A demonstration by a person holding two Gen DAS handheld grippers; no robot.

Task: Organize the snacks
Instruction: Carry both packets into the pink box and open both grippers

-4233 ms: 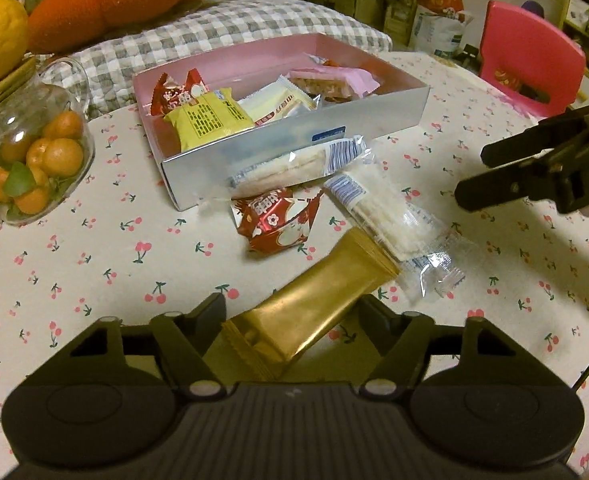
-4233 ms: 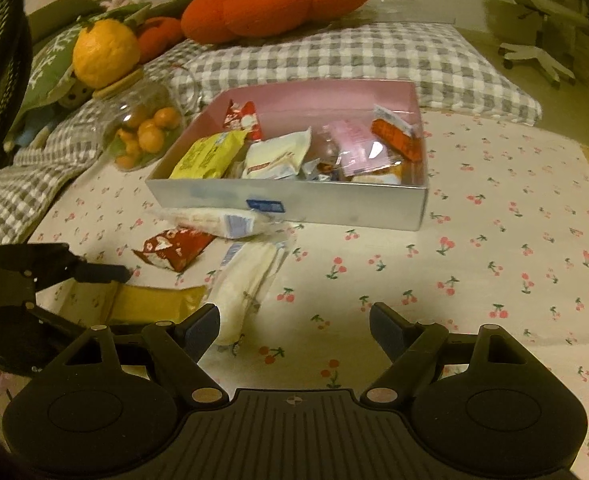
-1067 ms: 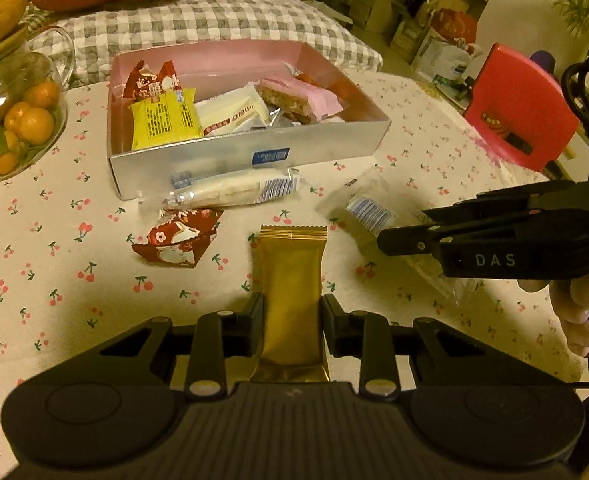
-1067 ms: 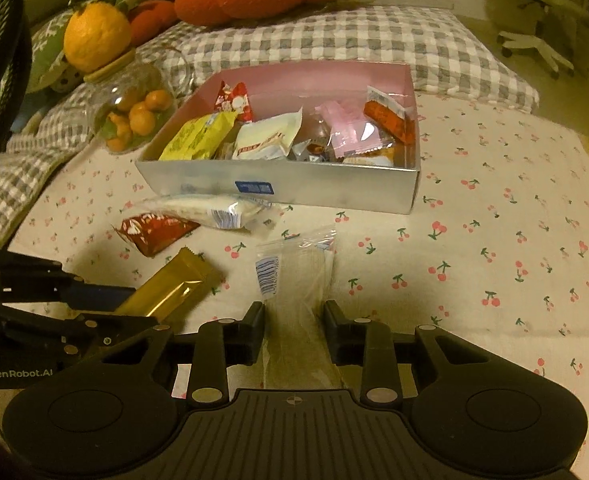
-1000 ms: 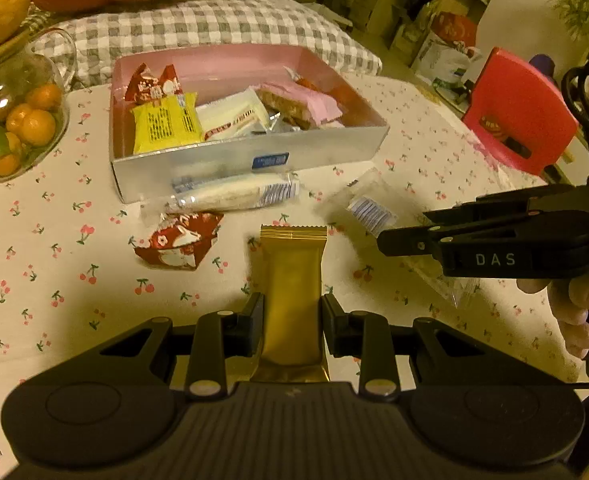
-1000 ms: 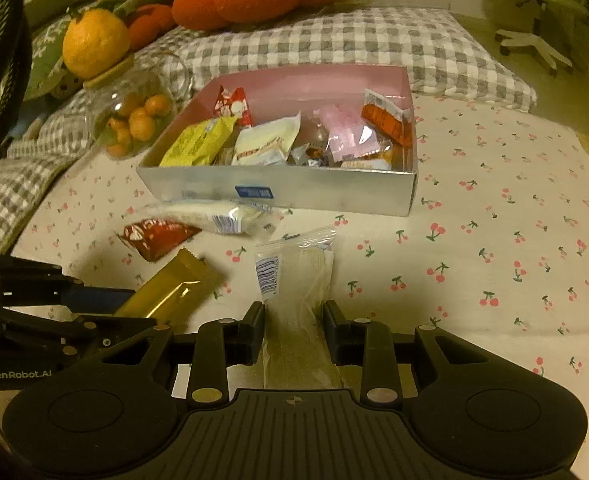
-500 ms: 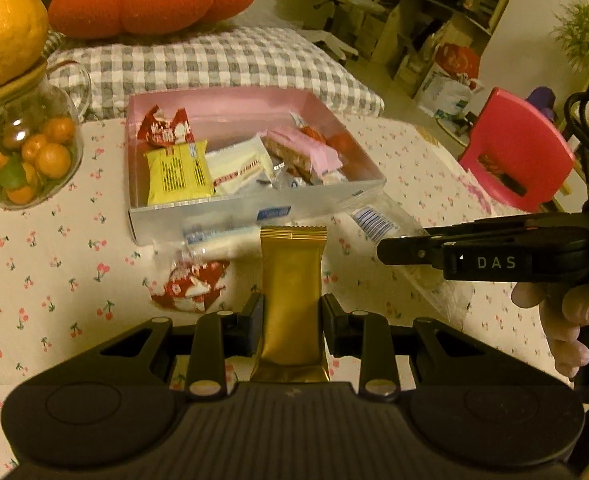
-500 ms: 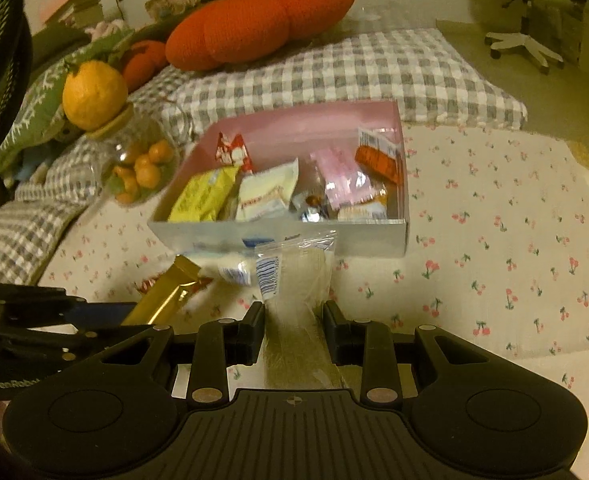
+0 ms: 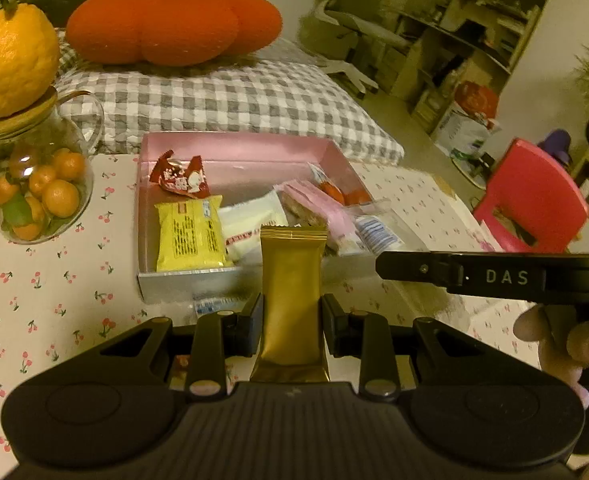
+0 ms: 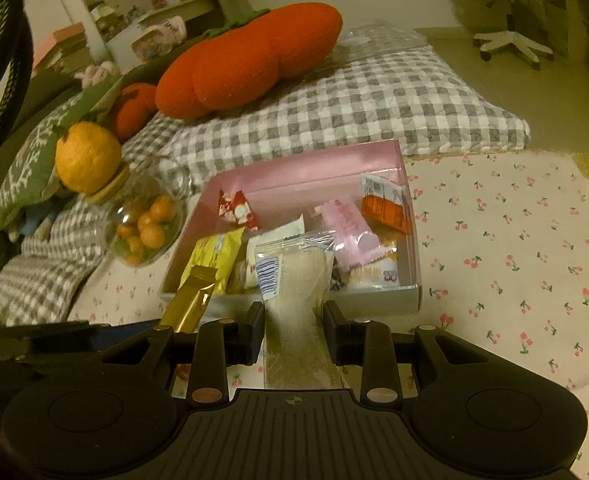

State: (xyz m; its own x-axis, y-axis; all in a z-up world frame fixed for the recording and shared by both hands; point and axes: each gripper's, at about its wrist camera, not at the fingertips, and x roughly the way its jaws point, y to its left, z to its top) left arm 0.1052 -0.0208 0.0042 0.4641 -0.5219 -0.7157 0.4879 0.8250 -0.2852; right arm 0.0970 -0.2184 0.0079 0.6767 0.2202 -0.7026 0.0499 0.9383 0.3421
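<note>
The gold snack bar (image 9: 292, 292) stands lengthwise between the jaws of the left gripper (image 9: 292, 320), which are clamped on its lower half; its crimped top edge sits in front of the near wall of the pink box (image 9: 230, 148), raised clear of the cherry-print tablecloth (image 9: 34, 292). Beside it, the clear-wrapped wafer packet (image 10: 294, 280) is pinched the same way in the right gripper (image 10: 293, 328) — barcode end forward, over the box's near edge as seen from the right wrist. From the left wrist the right gripper shows side-on, with a person's fingers (image 9: 574, 344) under it.

Inside the box lie a yellow packet (image 9: 188, 234), a white packet (image 9: 254, 226), a red-and-white wrapper (image 9: 180, 178) at the back left, a pink packet (image 9: 318, 208) and an orange packet (image 10: 386, 208) on the right side. One white-and-blue wrapper (image 9: 214, 304) lies on the cloth just in front of the box.

Left of the box stands a glass jar (image 9: 34, 184) of small oranges with a large citrus fruit (image 9: 10, 64) on its lid — behind it all, a checked cushion (image 9: 234, 100) bearing an orange pumpkin-shaped pillow (image 9: 170, 28)
</note>
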